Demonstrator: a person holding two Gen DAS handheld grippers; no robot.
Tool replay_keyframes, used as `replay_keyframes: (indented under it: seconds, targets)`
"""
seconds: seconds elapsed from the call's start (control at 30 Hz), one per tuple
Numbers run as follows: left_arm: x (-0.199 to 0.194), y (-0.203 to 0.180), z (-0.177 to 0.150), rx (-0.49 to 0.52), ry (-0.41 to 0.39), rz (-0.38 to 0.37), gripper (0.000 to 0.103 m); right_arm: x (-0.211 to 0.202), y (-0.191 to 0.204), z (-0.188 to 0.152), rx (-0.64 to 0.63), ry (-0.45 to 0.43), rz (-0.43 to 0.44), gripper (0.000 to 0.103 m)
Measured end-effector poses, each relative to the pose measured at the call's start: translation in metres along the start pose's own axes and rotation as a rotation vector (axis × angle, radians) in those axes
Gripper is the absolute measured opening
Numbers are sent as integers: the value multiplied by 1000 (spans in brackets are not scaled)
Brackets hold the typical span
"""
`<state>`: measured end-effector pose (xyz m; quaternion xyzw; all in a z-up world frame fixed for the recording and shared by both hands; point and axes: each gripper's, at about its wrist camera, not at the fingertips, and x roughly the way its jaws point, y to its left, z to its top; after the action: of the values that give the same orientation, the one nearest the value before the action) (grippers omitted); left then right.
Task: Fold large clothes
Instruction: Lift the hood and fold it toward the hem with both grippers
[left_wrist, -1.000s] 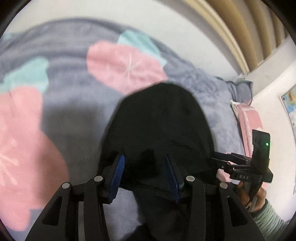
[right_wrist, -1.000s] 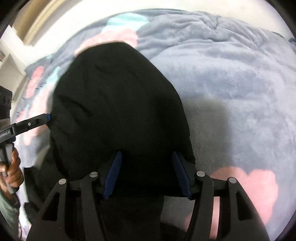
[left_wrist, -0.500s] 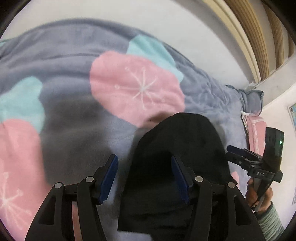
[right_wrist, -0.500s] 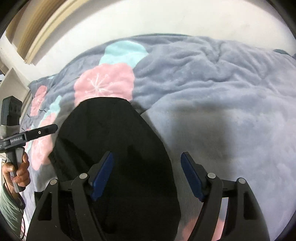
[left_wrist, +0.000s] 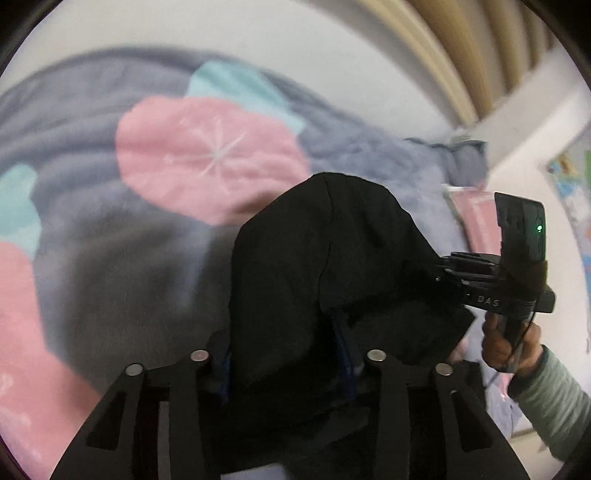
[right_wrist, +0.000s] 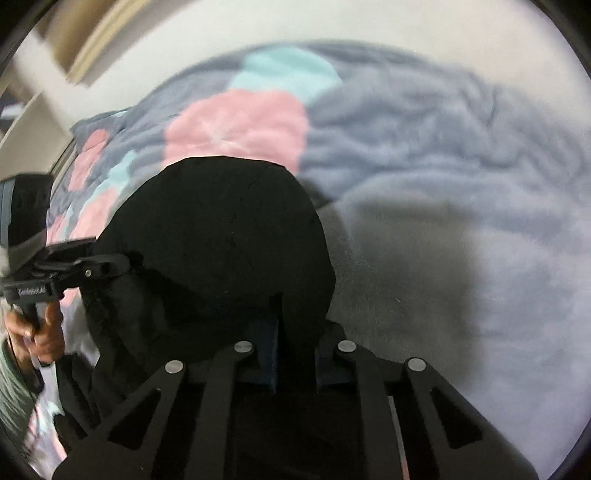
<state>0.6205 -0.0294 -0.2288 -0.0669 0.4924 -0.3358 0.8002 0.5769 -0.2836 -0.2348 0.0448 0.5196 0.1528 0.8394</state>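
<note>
Both sets of jaws had just closed in from the wide spread of half a second before, and each now had a bunch of the soft black fabric garment between its blue pads. Seen from the left wrist, the left gripper was clenched on a thick fold of that cloth, which covered most of its fingertips. From the right wrist, the right gripper was pinched almost fully together on a thinner edge of the same garment.

The garment hung bunched between the two tools, over a fluffy grey-blue blanket patterned with large pink and teal rounds, and its far end had drawn nearer to the cameras than before. Whether the cloth's lower part touched the blanket could not be told. A hand in a pale green ribbed sleeve gripped the right tool's handle at the left view's edge; the other hand held the left tool in the right view.
</note>
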Motion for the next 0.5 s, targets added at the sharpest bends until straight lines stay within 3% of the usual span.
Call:
replay_keyframes:
  seconds: [0.23, 0.37, 0.5]
  targets:
    - [-101, -63, -46, 98, -139, 31, 38, -117, 53, -54, -54, -193, -37, 14]
    - [-146, -103, -88, 135, -165, 44, 38, -175, 96, -103, -95, -254, -79, 14]
    - [-191, -145, -153, 161, -180, 52, 38, -222, 132, -160, -148, -275, -133, 14]
